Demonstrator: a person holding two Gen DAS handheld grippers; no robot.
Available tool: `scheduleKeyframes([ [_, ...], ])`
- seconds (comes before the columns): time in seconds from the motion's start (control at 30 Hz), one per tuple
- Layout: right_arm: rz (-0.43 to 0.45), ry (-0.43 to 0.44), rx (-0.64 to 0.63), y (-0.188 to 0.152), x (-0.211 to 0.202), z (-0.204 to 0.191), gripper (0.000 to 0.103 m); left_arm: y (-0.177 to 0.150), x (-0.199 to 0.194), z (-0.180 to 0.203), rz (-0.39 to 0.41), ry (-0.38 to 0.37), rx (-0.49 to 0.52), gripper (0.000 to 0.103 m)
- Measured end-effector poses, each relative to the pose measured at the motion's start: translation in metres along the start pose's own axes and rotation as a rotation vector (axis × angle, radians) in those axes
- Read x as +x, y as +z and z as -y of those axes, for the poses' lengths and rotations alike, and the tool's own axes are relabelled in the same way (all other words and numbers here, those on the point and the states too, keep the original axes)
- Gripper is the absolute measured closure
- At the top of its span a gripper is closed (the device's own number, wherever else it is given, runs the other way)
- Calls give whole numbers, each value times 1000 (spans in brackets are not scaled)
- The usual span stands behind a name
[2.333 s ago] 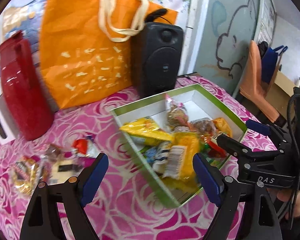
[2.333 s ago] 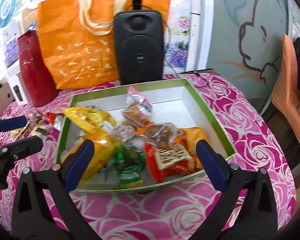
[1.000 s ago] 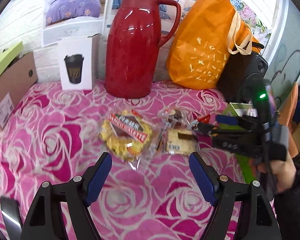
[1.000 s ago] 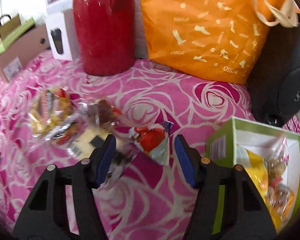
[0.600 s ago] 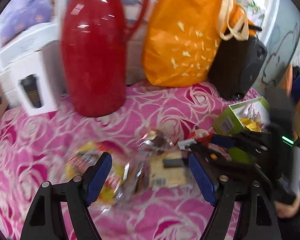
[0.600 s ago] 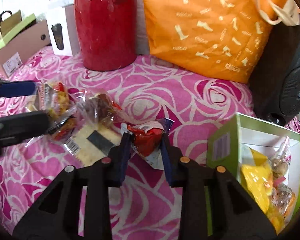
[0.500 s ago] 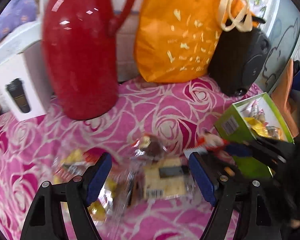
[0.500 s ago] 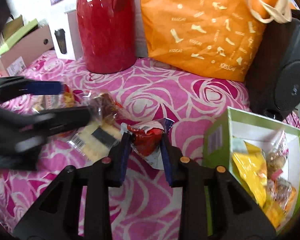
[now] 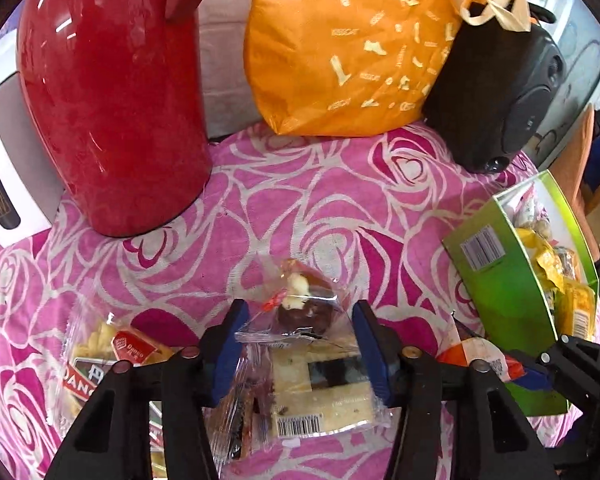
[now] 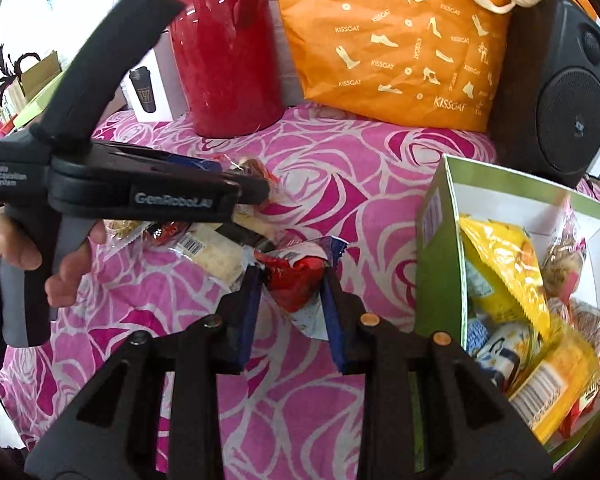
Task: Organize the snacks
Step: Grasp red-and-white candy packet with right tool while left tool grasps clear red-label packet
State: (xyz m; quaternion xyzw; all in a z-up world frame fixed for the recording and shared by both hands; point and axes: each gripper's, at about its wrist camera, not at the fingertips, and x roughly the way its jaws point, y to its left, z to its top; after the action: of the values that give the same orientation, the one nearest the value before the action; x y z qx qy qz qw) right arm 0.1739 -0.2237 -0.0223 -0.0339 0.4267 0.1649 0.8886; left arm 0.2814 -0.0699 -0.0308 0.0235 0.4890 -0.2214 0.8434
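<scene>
In the right wrist view the right gripper (image 10: 292,300) sits at lower centre, its blue pads pressed against both sides of a crinkly red snack packet (image 10: 296,276) with a silvery foil edge. The green cardboard box (image 10: 440,280), white inside, fills the right of the frame, heaped with glossy yellow bags (image 10: 504,264) and small clear-wrapped sweets. At left, a hand (image 10: 28,256) holds the matte black left gripper's handle.

In the left wrist view the left gripper (image 9: 300,344) is at lower centre, its blue pads closed in on a clear crackly wrapper holding a round brown chocolate cake (image 9: 304,312); whether they truly pinch it cannot be told. Beneath lies a flat pale cracker pack (image 9: 324,400) with a barcode, and at lower left a round biscuit pack (image 9: 100,364) with a red label. All rest on a pink rose-patterned cloth (image 9: 300,208). Behind stand a shiny red jug (image 9: 112,100), a crumpled orange bag (image 9: 348,48) and a rounded black speaker (image 9: 500,96).
</scene>
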Motion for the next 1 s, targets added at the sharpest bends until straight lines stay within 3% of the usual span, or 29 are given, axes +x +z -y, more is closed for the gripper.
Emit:
scheduleKeyframes([
  [0.2, 84, 6, 7, -2, -40, 0, 71, -7, -35, 12, 63, -31, 1, 64],
  [0.23, 104, 5, 10, -2, -51, 1, 71, -8, -41, 17, 72, -34, 12, 70],
  [0.27, 120, 1, 13, -2, -58, 2, 71, -9, -47, 23, 79, -37, 31, 97],
  [0.47, 186, -24, 50, -9, -97, 16, 71, -14, -62, 45, 81, -55, 60, 97],
  [0.53, 195, -33, 69, -12, -105, 22, 71, -19, -63, 51, 70, -56, 74, 94],
  [0.67, 207, -43, 100, -23, -118, 31, 71, -39, -49, 60, 18, -15, 101, 49],
  [0.87, 202, -62, 144, -40, -123, 48, 71, -71, -28, 53, -56, 1, 73, 45],
  [1.0, 211, -74, 177, -47, -129, 58, 71, -68, -34, 59, -39, -36, 66, 41],
])
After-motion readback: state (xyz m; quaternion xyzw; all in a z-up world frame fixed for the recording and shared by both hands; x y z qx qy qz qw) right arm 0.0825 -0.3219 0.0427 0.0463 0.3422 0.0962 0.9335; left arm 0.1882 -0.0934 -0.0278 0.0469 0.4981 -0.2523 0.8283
